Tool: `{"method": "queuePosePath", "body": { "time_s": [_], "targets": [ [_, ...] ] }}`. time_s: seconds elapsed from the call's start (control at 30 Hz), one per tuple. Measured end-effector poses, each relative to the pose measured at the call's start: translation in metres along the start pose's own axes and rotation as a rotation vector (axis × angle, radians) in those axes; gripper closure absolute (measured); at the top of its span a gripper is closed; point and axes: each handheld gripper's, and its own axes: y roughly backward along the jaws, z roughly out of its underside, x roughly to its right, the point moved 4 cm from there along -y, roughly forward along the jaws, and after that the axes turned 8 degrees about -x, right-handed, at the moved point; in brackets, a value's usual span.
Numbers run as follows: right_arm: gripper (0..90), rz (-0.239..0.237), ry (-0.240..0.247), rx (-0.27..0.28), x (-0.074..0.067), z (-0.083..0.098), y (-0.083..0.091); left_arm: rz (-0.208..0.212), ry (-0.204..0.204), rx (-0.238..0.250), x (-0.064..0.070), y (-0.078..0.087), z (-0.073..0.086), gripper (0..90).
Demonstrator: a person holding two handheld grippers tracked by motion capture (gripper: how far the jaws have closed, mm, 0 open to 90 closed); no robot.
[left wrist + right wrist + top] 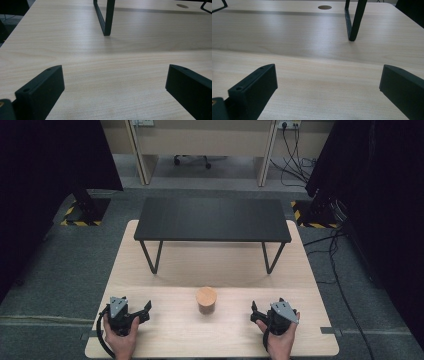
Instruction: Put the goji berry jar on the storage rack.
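A short brown cylinder (206,300) with a lighter round top stands upright on the pale wooden table (165,270), near its front middle. My left gripper (125,310) rests on the table to the cylinder's left, held by a hand, jaws spread wide with nothing between them. My right gripper (276,312) sits to the cylinder's right, likewise open and empty. In the left gripper view, bare wood lies between the left gripper's (115,87) two black jaws. The right gripper (328,87) in its own view also frames bare wood.
A low black bench (212,219) with thin metal legs stands across the table's far half. One leg (106,17) rises ahead of the left gripper, another leg (354,20) ahead of the right. A round hole (324,7) sits in the tabletop. Dark curtains and cables flank the table.
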Motion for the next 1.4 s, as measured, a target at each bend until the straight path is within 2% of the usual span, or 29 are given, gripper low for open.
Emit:
{"method": "queuePosePath", "body": {
  "time_s": [0.2,0.33,0.47,0.5,0.53,0.6,0.7,0.8,0.9,1.1,1.4],
  "targets": [
    [1.5,-0.010,0.006,0.001,0.001,0.000,0.000,0.000,0.000,0.000,0.000,0.000,0.000,1.2],
    [1.5,-0.045,0.020,0.006,0.006,0.001,0.000,0.000,0.001,0.001,0.000,0.000,0.000,1.2],
    [2.9,-0.260,0.144,0.028,0.027,0.001,-0.004,0.001,0.004,0.001,0.000,0.000,0.000,1.2],
    [2.9,-0.260,0.144,0.028,0.027,0.001,-0.004,0.000,0.004,0.002,0.000,0.000,0.000,1.2],
    [3.0,-0.334,0.180,0.029,0.033,0.000,-0.007,0.001,0.004,0.002,-0.001,0.000,0.000,1.2],
    [3.1,-0.432,0.238,0.025,0.038,-0.004,-0.012,0.001,0.006,0.002,-0.001,0.000,0.000,1.2],
    [3.2,-0.536,0.307,0.023,0.040,-0.009,-0.020,0.000,0.004,0.002,0.000,0.000,0.000,1.2],
    [3.2,-0.606,0.352,0.029,0.037,-0.013,-0.028,-0.001,0.002,0.001,0.000,0.000,0.000,1.2],
    [3.2,-0.634,0.390,0.026,0.031,-0.019,-0.035,-0.002,0.001,0.001,0.000,0.000,0.000,1.2],
    [3.2,-0.674,0.426,0.028,0.018,-0.026,-0.047,-0.001,-0.001,0.000,0.000,0.000,0.000,1.2],
    [3.0,-0.706,0.455,0.016,-0.001,-0.036,-0.061,0.000,-0.001,0.000,0.000,0.000,0.000,1.2]
  ]
}}
